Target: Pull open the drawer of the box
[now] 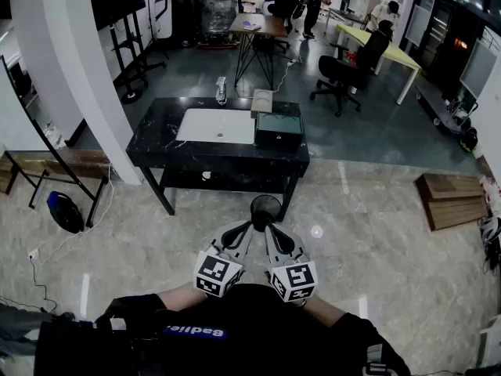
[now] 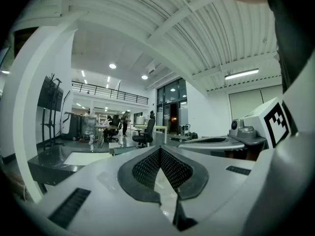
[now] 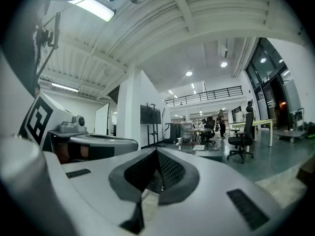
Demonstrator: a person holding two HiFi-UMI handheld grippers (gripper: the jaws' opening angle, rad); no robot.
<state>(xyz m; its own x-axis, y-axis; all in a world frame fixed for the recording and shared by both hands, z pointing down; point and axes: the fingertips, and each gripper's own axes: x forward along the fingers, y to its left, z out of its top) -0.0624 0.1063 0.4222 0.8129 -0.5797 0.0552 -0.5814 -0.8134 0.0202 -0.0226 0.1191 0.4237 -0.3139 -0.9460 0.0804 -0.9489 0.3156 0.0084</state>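
Note:
The box [image 1: 279, 129] is dark with a greenish top and stands on the right end of a black table [image 1: 156, 143]; its front faces me, and no drawer shows pulled out. Both grippers are held close to my body, far short of the table. My left gripper [image 1: 249, 229] and right gripper [image 1: 268, 229] point forward side by side, their tips almost touching each other. In the left gripper view the left gripper [image 2: 159, 154] has its jaws pressed together with nothing between them. The right gripper [image 3: 156, 156] looks the same, and the box [image 3: 216, 154] shows small and far beyond it.
A white sheet [image 1: 217, 125] lies on the table left of the box. A dark round object [image 1: 264, 206] stands on the marble floor just ahead of the gripper tips. A wooden pallet [image 1: 454, 200] lies at right, a bench [image 1: 55, 163] at left. Desks, chairs and people fill the background.

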